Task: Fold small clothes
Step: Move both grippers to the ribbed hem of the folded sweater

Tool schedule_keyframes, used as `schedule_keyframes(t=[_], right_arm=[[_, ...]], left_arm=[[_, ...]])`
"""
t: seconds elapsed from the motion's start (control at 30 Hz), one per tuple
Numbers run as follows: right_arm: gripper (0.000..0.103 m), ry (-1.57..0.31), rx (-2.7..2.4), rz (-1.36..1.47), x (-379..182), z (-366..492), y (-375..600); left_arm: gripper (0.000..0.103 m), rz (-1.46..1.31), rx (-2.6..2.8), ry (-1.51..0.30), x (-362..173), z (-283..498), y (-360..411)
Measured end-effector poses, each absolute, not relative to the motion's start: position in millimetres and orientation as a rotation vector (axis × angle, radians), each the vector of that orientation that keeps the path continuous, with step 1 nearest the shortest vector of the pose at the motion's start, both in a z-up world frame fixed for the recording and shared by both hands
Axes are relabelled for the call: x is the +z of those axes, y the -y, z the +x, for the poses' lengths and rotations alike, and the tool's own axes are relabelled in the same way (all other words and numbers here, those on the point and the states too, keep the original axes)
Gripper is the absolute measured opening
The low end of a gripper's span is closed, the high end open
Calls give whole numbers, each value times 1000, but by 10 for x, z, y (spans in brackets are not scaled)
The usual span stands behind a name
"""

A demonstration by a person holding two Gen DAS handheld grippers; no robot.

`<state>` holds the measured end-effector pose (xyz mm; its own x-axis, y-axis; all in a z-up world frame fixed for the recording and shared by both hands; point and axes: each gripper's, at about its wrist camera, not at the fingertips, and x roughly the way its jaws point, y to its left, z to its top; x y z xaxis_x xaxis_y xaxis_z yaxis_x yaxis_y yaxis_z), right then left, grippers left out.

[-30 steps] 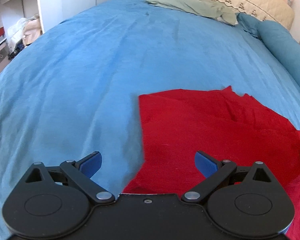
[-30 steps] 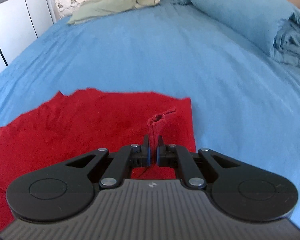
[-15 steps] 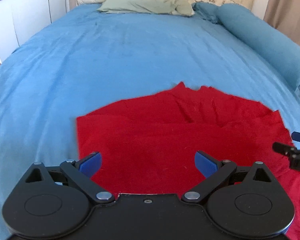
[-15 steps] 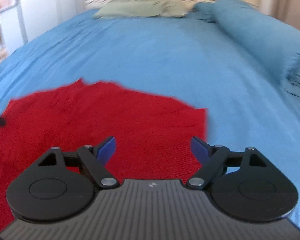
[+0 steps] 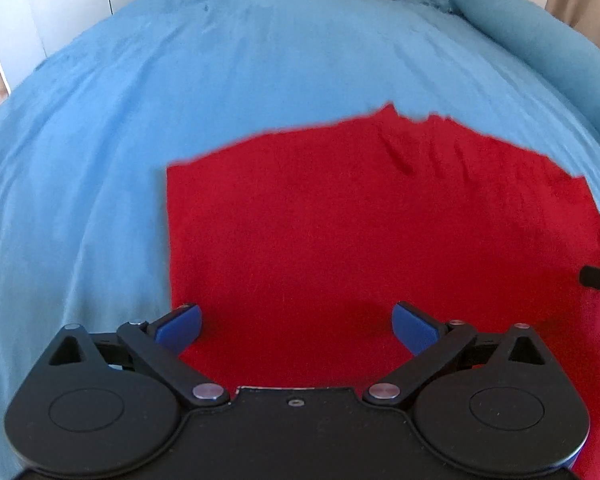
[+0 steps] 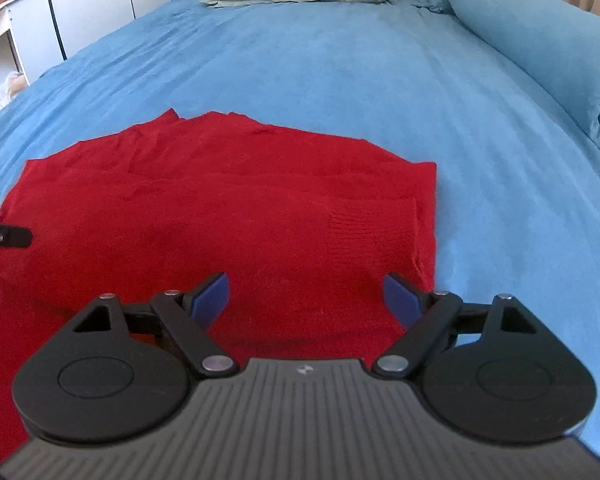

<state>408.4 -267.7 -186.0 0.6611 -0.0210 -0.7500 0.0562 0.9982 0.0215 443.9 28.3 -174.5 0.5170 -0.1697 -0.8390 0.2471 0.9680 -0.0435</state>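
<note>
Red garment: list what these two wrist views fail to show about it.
- Near edge of the red garment: hidden in both views, behind the left gripper and the right gripper.
- Its right part: cut off by the left wrist frame edge.
- Its left part: cut off by the right wrist frame edge.
- Far edge: blurred in the left wrist view.

No readable text, label, brand name or number shows in either view.
</note>
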Motion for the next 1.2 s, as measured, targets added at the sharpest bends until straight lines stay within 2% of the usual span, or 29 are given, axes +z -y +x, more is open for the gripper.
schedule_keyframes(t=[0.27, 0.4, 0.6, 0.7, 0.87, 1.0, 1.1, 1.2], right_arm=[[103, -862, -43, 63, -1981, 4003, 2735], [103, -861, -41, 72, -1900, 3986, 2750], [103, -797, -7, 93, -1394, 3620, 2810], [103, -789, 21, 119, -1139, 3351, 2875], [103, -857, 32, 140, -883, 2793, 2957], [103, -941, 4, 155, -915, 2312, 2936], [103, -1021, -33, 204, -1039, 1947, 2928], [103, -1100, -92, 230, -1197, 1612, 2900]], left_arm=[[103, 96, -252, -973, -1837, 4367, -258], [103, 86, -215, -941, -1539, 4241, -292], [103, 43, -154, -919, -956, 3738, -560], [103, -23, -168, -972, -835, 3425, -768], [102, -73, -212, -1127, -940, 2892, -1035], [100, -130, -258, -1246, -1126, 2515, -1218], [93, -136, -306, -1328, -1283, 2312, -1257], [92, -120, -328, -1370, -1430, 2172, -1247]])
